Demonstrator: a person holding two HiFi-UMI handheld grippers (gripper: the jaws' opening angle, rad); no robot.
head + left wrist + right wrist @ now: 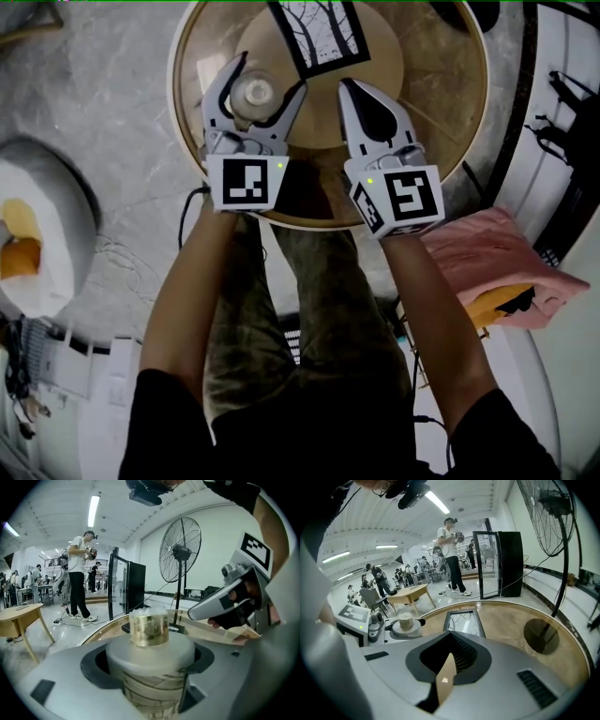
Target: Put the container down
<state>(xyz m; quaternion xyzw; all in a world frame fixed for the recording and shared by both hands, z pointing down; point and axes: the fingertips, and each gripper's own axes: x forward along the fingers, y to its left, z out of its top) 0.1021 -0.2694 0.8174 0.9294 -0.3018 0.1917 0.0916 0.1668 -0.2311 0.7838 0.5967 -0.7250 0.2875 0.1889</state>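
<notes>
Looking down in the head view, the left claw [267, 77] is closed around the container [253, 94], a small pale jar. It is over the round desk [441, 80], near the left rim. I cannot tell if its bottom touches the desk. The right claw [349, 86] is just beside it, with its jaws together. A framed tree picture [319, 33] lies on the desk beyond both claws. A pink cloth [487, 262] lies at the right, off the desk.

In the left gripper view, the two grey jaws press on the container [150, 672] from both sides, under its wide grey shoulder. Its clear cap [149, 627] stands upright above them. The right claw [194, 613] shows at the right, apart from the container. A standing fan [180, 550] is behind the desk.

In the right gripper view, the jaws are together. Only a thin tan sliver [445, 681] shows between them, and I cannot tell what it is. The container [405, 619] is at the left, beside the framed tree picture [463, 620].
</notes>
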